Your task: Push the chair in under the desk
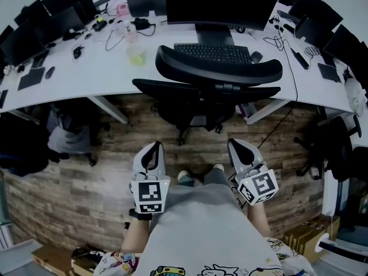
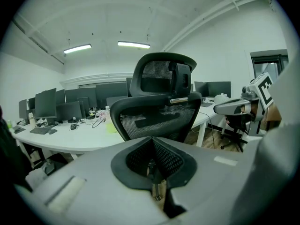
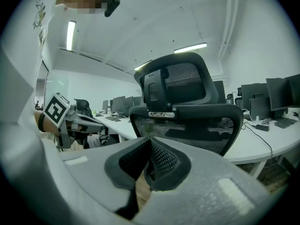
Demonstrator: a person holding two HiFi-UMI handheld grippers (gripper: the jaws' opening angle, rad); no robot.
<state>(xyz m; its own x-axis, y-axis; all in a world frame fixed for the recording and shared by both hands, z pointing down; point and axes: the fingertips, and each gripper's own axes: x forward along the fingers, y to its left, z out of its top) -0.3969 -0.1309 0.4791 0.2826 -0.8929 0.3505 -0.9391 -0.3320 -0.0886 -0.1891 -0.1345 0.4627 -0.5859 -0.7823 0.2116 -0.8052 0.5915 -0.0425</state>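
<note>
A black mesh office chair [image 1: 215, 79] stands at the white desk [image 1: 86, 76], its seat partly under the desk edge and its backrest and headrest toward me. Both grippers hang back from it over the wooden floor, touching nothing. My left gripper [image 1: 152, 148] is shut and empty, its jaws pointing at the chair back [image 2: 157, 114]. My right gripper [image 1: 238, 145] is shut and empty too, aimed at the same chair back [image 3: 187, 121]. Each gripper shows in the other's view, the right gripper [image 2: 239, 106] and the left gripper [image 3: 77, 121].
A keyboard [image 1: 211, 53], a mouse [image 1: 256, 56] and a large monitor [image 1: 218, 4] sit on the desk behind the chair. Cables and small items lie left. Other black chairs stand at the left [image 1: 23, 148] and right [image 1: 336, 145]. Cardboard boxes [image 1: 305, 237] sit at the right.
</note>
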